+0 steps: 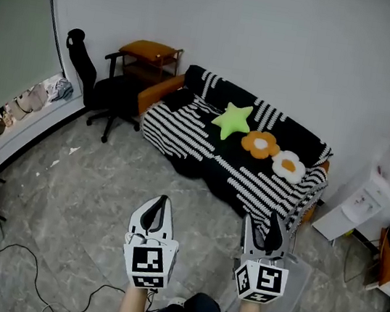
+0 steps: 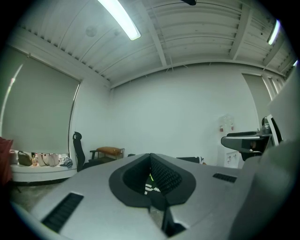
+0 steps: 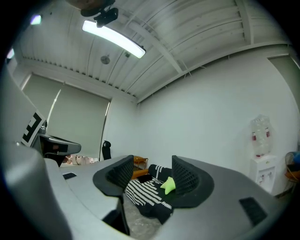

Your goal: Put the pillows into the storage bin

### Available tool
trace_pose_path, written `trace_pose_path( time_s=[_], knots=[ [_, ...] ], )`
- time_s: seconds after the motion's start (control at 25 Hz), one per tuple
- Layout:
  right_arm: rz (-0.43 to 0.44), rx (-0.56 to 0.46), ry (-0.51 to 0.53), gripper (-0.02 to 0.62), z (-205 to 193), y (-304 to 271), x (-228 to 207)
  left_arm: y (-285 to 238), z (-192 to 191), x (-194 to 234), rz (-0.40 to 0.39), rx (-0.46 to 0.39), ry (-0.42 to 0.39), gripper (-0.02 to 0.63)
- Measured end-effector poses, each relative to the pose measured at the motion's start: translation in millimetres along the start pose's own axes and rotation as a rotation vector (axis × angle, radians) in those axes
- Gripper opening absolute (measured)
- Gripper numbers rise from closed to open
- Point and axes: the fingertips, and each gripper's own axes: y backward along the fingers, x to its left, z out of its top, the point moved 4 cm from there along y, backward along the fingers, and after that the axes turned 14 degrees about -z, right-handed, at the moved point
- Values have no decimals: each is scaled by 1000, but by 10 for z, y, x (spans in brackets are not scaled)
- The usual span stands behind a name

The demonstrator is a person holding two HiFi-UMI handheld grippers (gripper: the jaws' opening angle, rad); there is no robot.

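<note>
At the bottom centre of the head view, the left gripper point(image 1: 163, 202) has its black jaws closed together with nothing between them. Just to its right, the right gripper point(image 1: 265, 225) holds its jaws wide apart and empty. Beyond a stretch of grey marbled floor point(image 1: 100, 195), a sofa draped in a black-and-white striped cover point(image 1: 184, 131) fills the middle of the frame. On its seat lie a lime-green star-shaped pillow point(image 1: 232, 120), an orange flower-shaped pillow point(image 1: 260, 145) and a white flower-shaped pillow with a yellow centre point(image 1: 289, 165), in a row slanting down to the right. A black office chair point(image 1: 103, 89) stands at the sofa's left end.

The sofa cover point(image 1: 183, 135) is knitted cloth, the floor point(image 1: 85, 200) glossy stone.
</note>
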Motion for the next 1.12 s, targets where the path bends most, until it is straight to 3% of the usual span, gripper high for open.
trace_pose_path(
  time_s=[0.2,0.52,1.12],
  knots=[
    [1,24,-11,301,-126,-285,15,-252,-118,161,11,29,16,14],
    [5,39,-13,311,-294,-1138,-92,-1034,-165,419,31,45,34,14],
    [94,-28,-64,310,-183,-4126,-528,-3709,321,1031,104,3,10,14]
  ],
)
